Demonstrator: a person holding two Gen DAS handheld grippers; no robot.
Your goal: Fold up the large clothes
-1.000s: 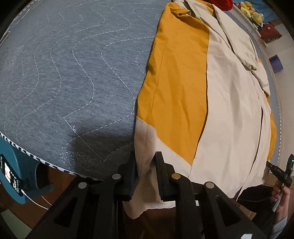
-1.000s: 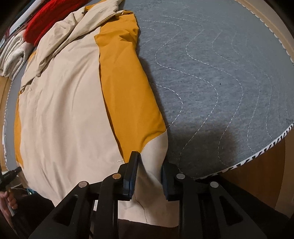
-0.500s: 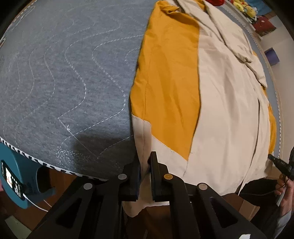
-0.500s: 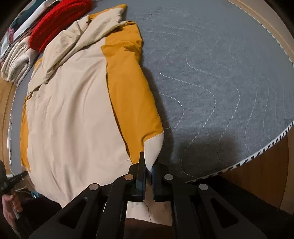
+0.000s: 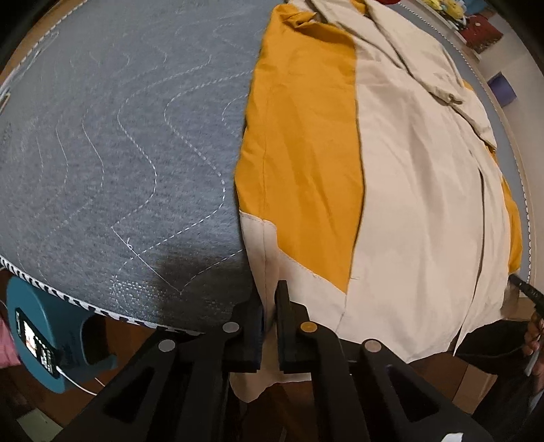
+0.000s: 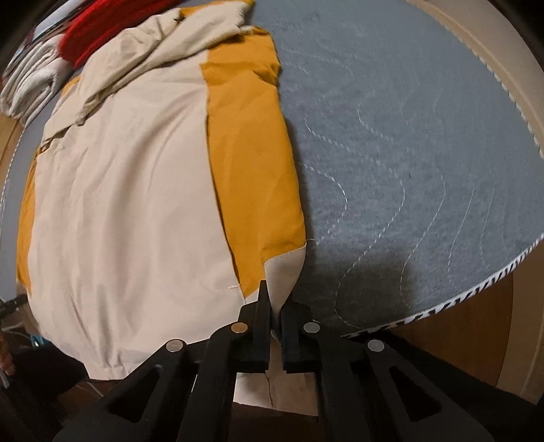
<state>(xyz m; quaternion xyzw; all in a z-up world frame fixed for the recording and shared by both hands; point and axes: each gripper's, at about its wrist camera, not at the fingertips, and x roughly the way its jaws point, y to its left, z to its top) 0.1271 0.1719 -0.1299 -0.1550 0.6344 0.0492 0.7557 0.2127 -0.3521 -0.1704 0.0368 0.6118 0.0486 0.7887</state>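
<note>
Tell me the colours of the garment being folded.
Mustard yellow and beige panels on the jacket, clearest in the left wrist view.

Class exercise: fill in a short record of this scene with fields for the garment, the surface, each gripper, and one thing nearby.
garment: cream and mustard jacket, spread flat, hem hanging over the near edge
surface: grey quilted mat
left gripper: shut on the hem's corner
right gripper: shut on the opposite hem corner
nearby: red knit beyond the collar

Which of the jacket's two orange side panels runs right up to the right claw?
The wide orange panel beside the bare grey quilt; it ends just above the right claw. The narrow orange strip lies across the cream middle.
</note>
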